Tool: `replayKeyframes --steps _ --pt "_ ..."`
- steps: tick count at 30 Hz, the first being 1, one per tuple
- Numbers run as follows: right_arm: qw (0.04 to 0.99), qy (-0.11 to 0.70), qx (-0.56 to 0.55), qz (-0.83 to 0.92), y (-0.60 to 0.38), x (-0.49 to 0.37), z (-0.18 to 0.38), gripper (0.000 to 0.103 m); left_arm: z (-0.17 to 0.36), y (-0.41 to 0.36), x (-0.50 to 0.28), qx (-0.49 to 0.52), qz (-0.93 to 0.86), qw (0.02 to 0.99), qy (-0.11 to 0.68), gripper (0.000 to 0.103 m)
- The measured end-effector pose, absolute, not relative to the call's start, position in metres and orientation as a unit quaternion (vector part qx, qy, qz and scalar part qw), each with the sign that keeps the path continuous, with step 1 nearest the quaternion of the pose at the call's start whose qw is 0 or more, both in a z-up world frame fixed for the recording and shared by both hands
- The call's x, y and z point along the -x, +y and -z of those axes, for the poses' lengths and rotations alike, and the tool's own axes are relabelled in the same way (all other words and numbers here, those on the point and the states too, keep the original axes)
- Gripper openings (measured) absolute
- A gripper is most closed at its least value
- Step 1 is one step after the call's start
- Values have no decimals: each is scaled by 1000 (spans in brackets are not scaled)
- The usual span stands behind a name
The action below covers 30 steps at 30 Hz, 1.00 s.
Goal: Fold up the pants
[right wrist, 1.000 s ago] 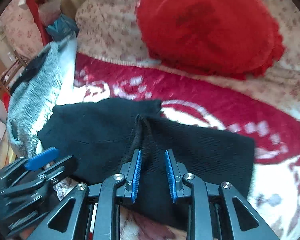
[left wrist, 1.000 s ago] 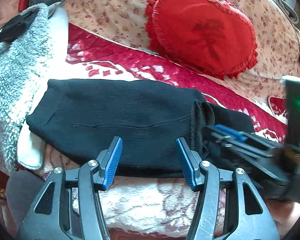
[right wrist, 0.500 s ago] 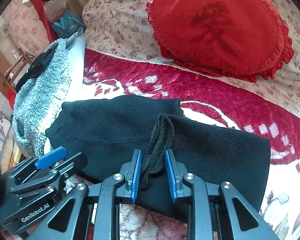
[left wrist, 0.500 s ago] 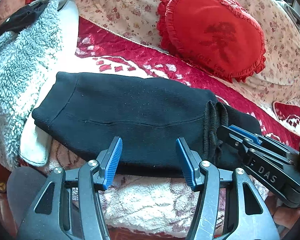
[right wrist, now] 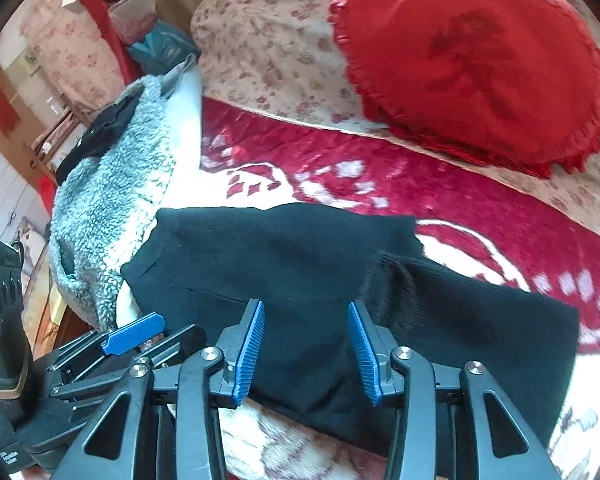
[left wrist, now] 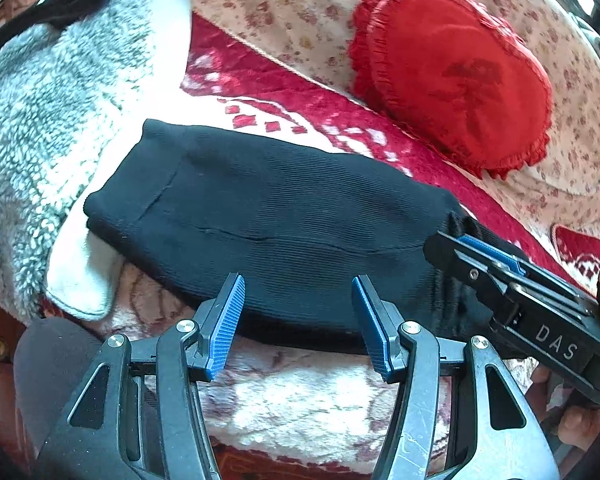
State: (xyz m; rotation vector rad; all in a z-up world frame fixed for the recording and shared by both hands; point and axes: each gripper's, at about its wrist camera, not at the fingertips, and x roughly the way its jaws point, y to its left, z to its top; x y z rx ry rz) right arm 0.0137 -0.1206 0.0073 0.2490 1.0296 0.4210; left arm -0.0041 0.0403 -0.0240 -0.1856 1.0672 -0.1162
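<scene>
The black knit pants [left wrist: 292, 232] lie folded across the red patterned blanket [left wrist: 284, 92], with a bunched fold edge [right wrist: 396, 280] near their right part. My left gripper [left wrist: 298, 284] hovers open over the near edge of the pants, nothing pinched between its blue pads. My right gripper [right wrist: 305, 306] has its jaws opening just above the pants [right wrist: 292, 264]; the cloth lies under them and the pads do not press on it. From the left wrist view the right gripper [left wrist: 460, 244] reaches in from the right at the bunched edge. The left gripper [right wrist: 140, 332] shows at lower left.
A red heart-shaped pillow [left wrist: 452, 80] rests on the floral cover [right wrist: 268, 40] behind the pants. A grey fleece garment [left wrist: 52, 100] with a white lining lies on the left, touching the pants' left end. A hand [left wrist: 572, 420] holds the right gripper.
My right gripper's jaws were shut on the bunched fold and now stand wide apart; the fold lies flatter on the pants. Both grippers have shifted a little, and the left one stays open.
</scene>
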Motion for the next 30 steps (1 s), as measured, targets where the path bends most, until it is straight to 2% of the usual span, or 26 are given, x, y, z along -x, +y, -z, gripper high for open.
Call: replayKeyframes --steps 4,8,30 --pt "840 486 -103 -219 -96 -29 -10 45 24 64 0 121 49 847 515 56" --pt "836 485 -90 -241 -71 -47 -13 46 27 93 -3 164 33 840 516 68" --pt "817 497 -45 -289 12 -110 0 49 60 153 -14 255 0 794 552 68"
